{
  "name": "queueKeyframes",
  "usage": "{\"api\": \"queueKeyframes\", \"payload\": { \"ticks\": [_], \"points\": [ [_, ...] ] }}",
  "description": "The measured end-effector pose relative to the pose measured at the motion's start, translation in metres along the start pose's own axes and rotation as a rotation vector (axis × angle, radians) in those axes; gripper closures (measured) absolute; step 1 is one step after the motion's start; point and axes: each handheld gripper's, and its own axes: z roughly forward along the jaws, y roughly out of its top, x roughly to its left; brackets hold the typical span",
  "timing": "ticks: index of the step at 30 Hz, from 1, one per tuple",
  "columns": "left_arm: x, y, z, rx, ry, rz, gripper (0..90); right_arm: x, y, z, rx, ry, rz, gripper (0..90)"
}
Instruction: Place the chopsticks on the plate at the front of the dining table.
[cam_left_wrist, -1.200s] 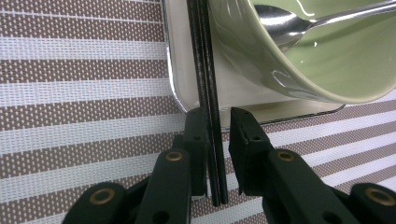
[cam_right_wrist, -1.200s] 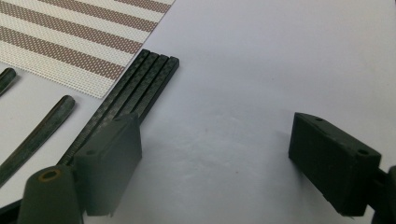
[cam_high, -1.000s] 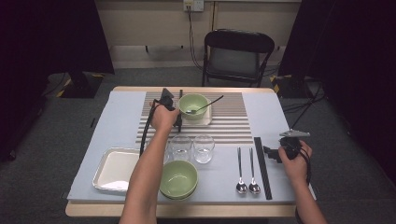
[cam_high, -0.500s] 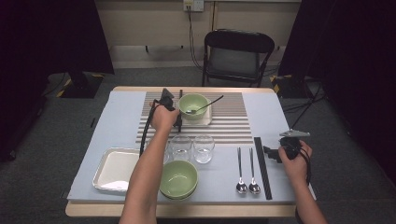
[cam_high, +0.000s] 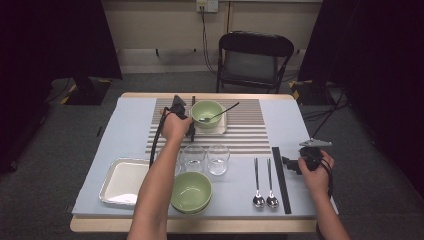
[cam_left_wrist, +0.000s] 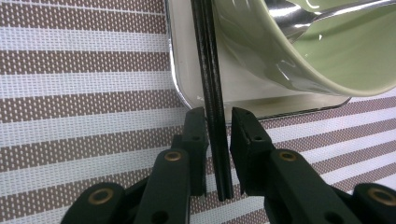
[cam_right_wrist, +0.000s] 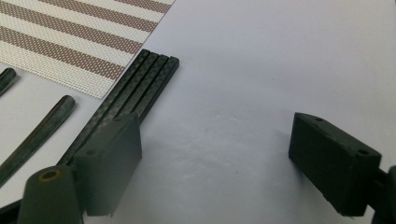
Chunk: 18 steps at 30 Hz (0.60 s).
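Note:
My left gripper (cam_high: 191, 131) (cam_left_wrist: 218, 126) is at the left side of the far green bowl (cam_high: 207, 112) (cam_left_wrist: 280, 60), shut on a pair of black chopsticks (cam_high: 193, 107) (cam_left_wrist: 212, 93). The chopsticks run along the left rim of the small metal tray (cam_left_wrist: 187, 70) under that bowl. A dark spoon (cam_high: 222, 112) (cam_left_wrist: 317, 14) rests in the bowl. My right gripper (cam_high: 289, 164) (cam_right_wrist: 217, 140) hovers low over the blue cloth at the right, open and holding nothing. A second set of black chopsticks (cam_high: 280, 177) (cam_right_wrist: 140, 84) lies just to its left.
The striped placemat (cam_high: 250, 130) (cam_left_wrist: 84, 93) (cam_right_wrist: 70, 37) covers the far middle. Two glasses (cam_high: 193, 157) (cam_high: 218, 159), stacked green bowls (cam_high: 191, 192), a metal tray (cam_high: 122, 180) and two spoons (cam_high: 257, 182) (cam_high: 271, 182) line the near side. A chair (cam_high: 255, 60) stands beyond the table.

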Motion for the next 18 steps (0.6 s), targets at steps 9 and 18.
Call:
{"api": "queueKeyframes", "payload": {
  "ticks": [9, 18],
  "points": [
    [0.0023, -0.0004, -0.0001, 0.005, 0.007, -0.001, 76.8, -0.0002, 0.0, 0.0, 0.0, 0.001, -0.001, 16.5],
    [0.001, -0.0006, -0.0017, -0.009, -0.008, -0.009, 76.6, -0.0001, 0.0001, 0.0001, 0.0, 0.0, 0.0, 16.5]
  ]
}}
